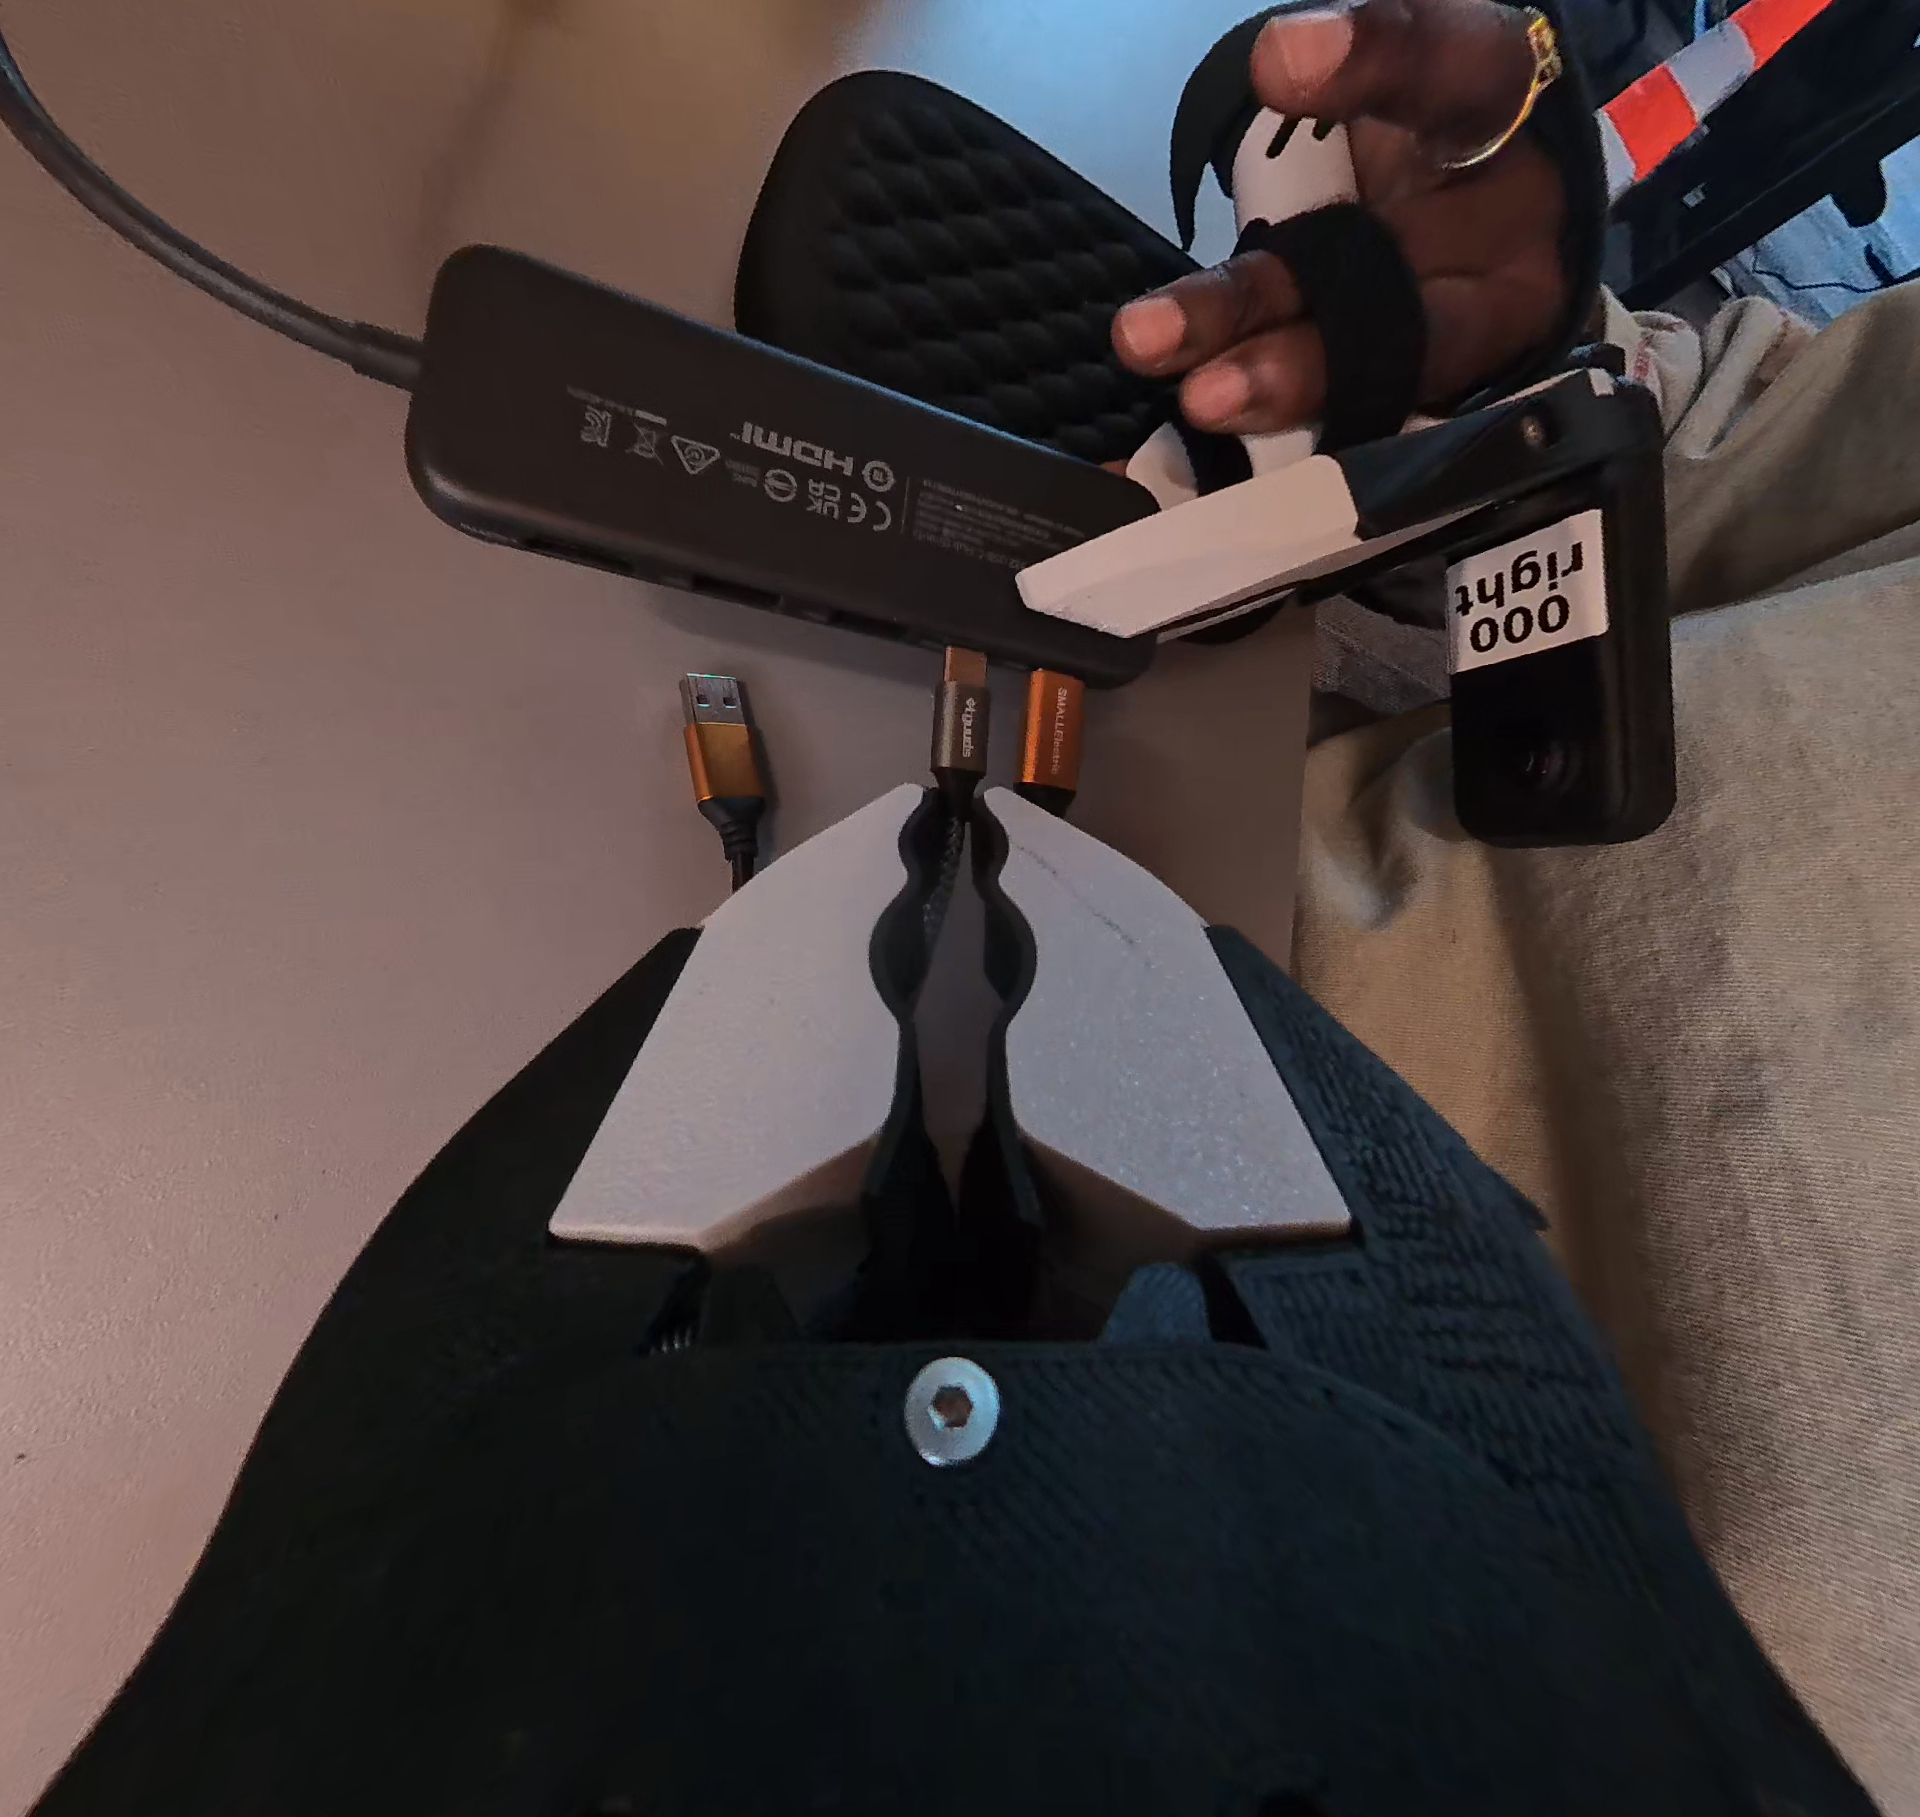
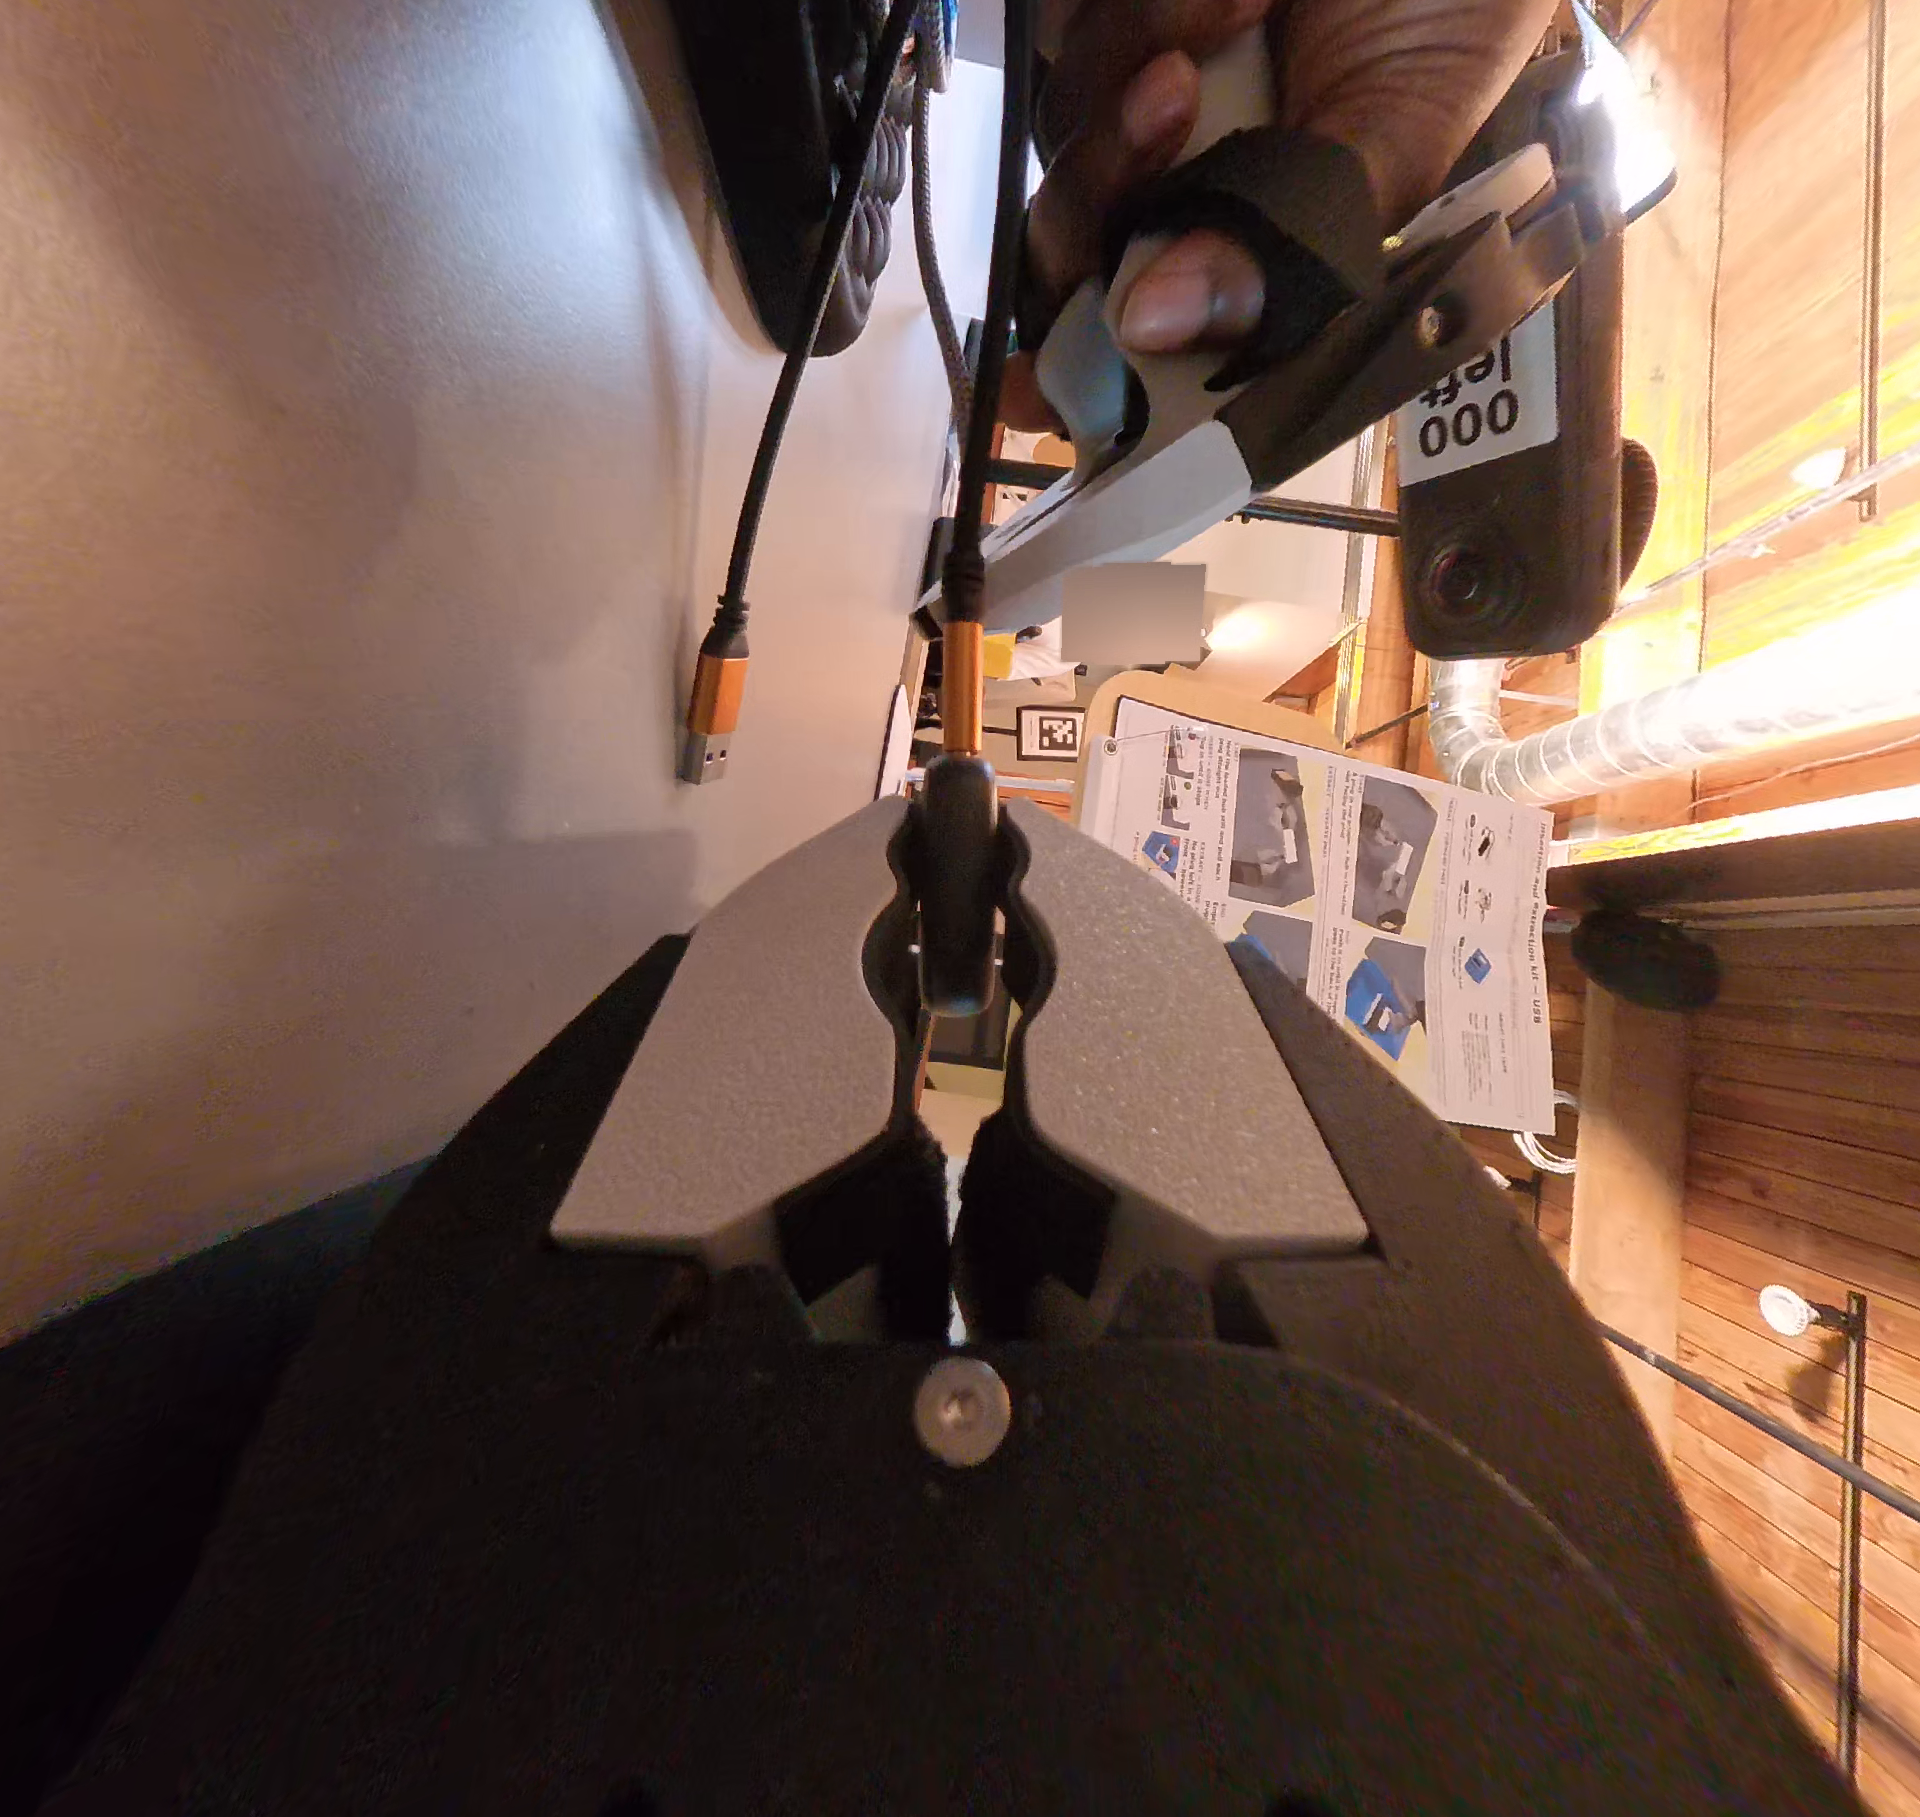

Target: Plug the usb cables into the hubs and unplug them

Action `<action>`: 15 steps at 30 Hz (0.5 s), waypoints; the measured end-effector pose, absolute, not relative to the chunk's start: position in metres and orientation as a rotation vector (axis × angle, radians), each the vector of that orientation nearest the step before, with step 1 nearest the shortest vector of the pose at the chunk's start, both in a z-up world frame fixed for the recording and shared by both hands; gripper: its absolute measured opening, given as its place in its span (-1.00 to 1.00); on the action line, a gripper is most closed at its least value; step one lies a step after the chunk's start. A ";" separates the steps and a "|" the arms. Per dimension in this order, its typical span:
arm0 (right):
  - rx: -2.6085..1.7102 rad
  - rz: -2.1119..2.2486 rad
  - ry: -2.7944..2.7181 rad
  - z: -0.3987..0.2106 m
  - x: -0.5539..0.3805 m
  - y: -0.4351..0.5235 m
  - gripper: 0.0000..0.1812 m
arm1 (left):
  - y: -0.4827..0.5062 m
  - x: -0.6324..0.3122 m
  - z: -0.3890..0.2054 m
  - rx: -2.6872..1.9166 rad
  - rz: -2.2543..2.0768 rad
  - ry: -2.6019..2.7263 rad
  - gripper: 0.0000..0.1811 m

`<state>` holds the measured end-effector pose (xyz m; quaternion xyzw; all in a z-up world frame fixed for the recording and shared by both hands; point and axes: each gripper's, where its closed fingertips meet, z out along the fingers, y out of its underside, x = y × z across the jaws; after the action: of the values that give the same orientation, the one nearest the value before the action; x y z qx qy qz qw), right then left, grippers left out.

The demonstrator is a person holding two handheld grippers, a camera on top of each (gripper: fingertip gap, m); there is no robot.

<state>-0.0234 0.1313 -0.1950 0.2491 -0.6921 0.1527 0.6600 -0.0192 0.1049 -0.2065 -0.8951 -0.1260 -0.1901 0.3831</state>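
The grey-plug cable [image 1: 958, 739] is pinched at the left gripper [image 1: 954, 803] tips, its plug partly seated in the hub [image 1: 727, 458], whose end is clamped by the right gripper [image 2: 954, 811].

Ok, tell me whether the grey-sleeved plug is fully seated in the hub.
Not fully: bare metal of the grey-sleeved plug shows below the hub, unlike the orange plug beside it.

Left hand-held gripper [image 1: 951, 811] clamped; right hand-held gripper [image 2: 956, 822] clamped.

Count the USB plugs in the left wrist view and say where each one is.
3. The grey plug sits partly in the hub, its cable in the left gripper. The orange plug beside it is inserted. A loose orange plug lies on the table. Others may be hidden.
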 end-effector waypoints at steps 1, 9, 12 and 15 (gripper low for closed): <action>0.563 0.346 -1.564 -0.195 -0.023 0.132 -0.87 | 0.105 -0.019 -0.207 -2.280 -0.490 -0.323 -0.94; 0.565 0.384 -1.593 -0.196 -0.024 0.129 -0.87 | 0.109 -0.018 -0.207 -2.285 -0.475 -0.283 -0.94; 0.580 0.431 -1.605 -0.195 -0.021 0.126 -0.87 | 0.109 -0.017 -0.206 -2.288 -0.506 -0.253 -0.94; 0.615 0.466 -1.600 -0.193 -0.018 0.124 -0.87 | 0.109 -0.016 -0.204 -2.281 -0.530 -0.215 -0.94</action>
<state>-0.0184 0.1240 -0.1932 0.2685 -0.6989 0.2037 0.6308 -0.0163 0.1088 -0.2040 -0.8954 -0.0845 -0.2081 0.3845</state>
